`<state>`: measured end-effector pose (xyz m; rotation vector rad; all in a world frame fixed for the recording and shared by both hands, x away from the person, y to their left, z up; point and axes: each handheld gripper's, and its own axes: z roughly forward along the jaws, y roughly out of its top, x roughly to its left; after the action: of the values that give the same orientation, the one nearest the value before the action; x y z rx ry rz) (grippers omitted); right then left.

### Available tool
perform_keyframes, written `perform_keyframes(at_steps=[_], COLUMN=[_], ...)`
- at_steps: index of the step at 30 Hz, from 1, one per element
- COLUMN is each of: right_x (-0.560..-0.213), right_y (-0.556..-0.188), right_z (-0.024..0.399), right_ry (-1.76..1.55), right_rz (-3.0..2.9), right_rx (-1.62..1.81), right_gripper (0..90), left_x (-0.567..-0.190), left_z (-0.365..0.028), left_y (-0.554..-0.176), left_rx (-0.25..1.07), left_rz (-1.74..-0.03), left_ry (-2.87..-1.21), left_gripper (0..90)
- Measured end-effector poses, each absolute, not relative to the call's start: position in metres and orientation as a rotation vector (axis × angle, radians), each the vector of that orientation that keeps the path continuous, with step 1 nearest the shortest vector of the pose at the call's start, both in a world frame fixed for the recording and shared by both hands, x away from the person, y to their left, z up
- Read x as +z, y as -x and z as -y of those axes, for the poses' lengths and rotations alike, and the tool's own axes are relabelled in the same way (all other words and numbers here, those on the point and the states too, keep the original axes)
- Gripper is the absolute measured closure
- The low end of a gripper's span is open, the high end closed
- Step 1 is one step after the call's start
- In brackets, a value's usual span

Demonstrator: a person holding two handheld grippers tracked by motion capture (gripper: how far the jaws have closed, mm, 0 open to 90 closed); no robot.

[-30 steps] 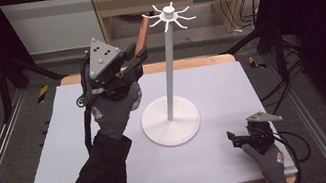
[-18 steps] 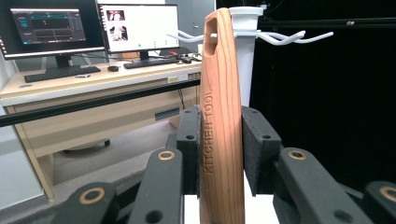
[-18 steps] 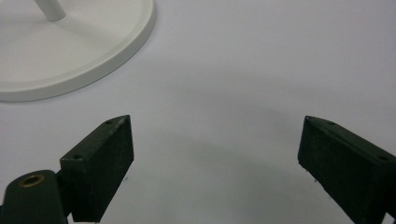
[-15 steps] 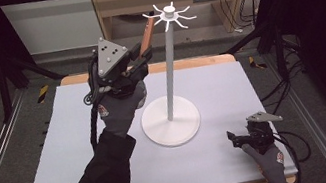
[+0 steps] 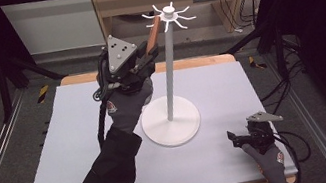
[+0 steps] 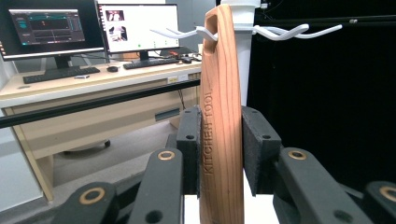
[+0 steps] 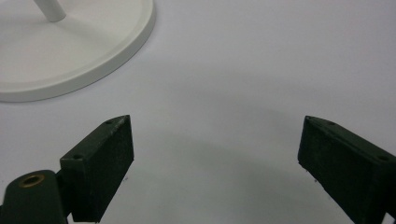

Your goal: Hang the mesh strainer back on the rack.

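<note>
High view has the left claw (image 5: 147,56) raised up beside the white hook stand (image 5: 171,120), clamped on a wooden handle (image 5: 153,32) that says KITCHEN TOOL down its side. Compared with a second ago the hand has drifted right and a bit higher, so the top of the handle is now right up at the ring of hooks (image 5: 169,17) instead of hanging off to the left of the pole. My guess is it's about to get hung up there. Left gripper view backs that up: the handle (image 6: 219,116) stands nearly upright between the two pads, and its top slot sits right at one white hook (image 6: 205,31), though I honestly can't tell if the hook is through the hole yet or just behind it. The business end of the tool is cut off below the claw, so no idea what kind of utensil it is. Right claw (image 5: 242,137) is parked low on the near right of the desk (image 5: 60,155), same spot as before, and right gripper view shows its jaws spread wide with nothing between them, just the stand's round base (image 7: 107,51) off to the far left.
</note>
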<state>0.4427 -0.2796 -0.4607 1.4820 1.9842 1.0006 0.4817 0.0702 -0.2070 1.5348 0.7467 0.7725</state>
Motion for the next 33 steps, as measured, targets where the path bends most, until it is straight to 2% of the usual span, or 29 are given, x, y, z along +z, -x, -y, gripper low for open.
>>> perform_keyframes(at_steps=[6,9,16,33], right_x=[-0.461,-0.461,-0.462,-0.462], right_y=[-0.443,-0.443,-0.443,-0.444], right_z=[0.280,0.280,0.279,0.281], right_ry=[-1.481,-1.482,-1.481,-1.491], right_rz=[-1.983,-1.985,-1.980,-1.974], right_rx=[0.999,1.000,0.990,0.983], right_gripper=[10.8,10.8,10.8,10.4], left_x=[-0.208,-0.209,-0.213,-0.260], left_z=[-0.072,-0.074,-0.088,-0.127], left_y=[-0.482,-0.482,-0.475,-0.463], left_rx=[0.761,0.757,0.743,0.692], left_rz=[-0.753,-0.752,-0.743,-0.755], left_ry=[-1.534,-1.530,-1.567,-1.677], left_gripper=[69.6,60.7,52.4,39.6])
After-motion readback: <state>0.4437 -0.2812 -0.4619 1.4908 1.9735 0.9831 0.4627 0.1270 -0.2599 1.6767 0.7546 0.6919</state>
